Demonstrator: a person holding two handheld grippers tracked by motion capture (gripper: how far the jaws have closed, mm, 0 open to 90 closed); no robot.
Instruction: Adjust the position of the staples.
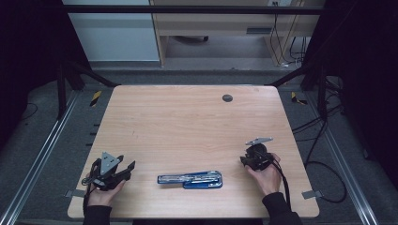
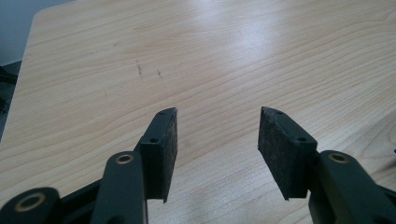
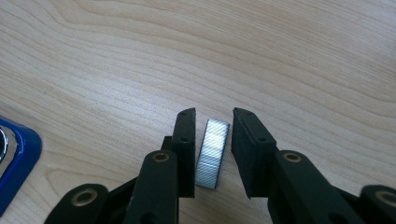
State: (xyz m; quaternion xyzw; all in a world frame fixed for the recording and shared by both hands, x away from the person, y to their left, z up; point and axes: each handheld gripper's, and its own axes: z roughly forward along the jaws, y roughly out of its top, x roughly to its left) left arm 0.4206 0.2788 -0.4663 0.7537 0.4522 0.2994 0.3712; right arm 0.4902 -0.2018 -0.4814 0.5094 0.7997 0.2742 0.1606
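Staple strip (image 3: pixel 212 154) flat on desk (image 1: pixel 187 122), between right gripper (image 3: pixel 212 140) fingers (image 3: pixel 186 140), slight gaps either side, not yet pinched. Blue stapler (image 1: pixel 190 179) opened flat near desk's front edge, between both hands. Left gripper (image 2: pixel 217 140) fingers spread wide over bare wood, nothing between, well apart from stapler.

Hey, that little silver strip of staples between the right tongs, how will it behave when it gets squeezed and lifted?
The small silver strip of staples is thin ribbed metal lying flat on the wooden table, so it is probably light and slippery. Being glued staples, it may snap if pinched hard. It should not roll.
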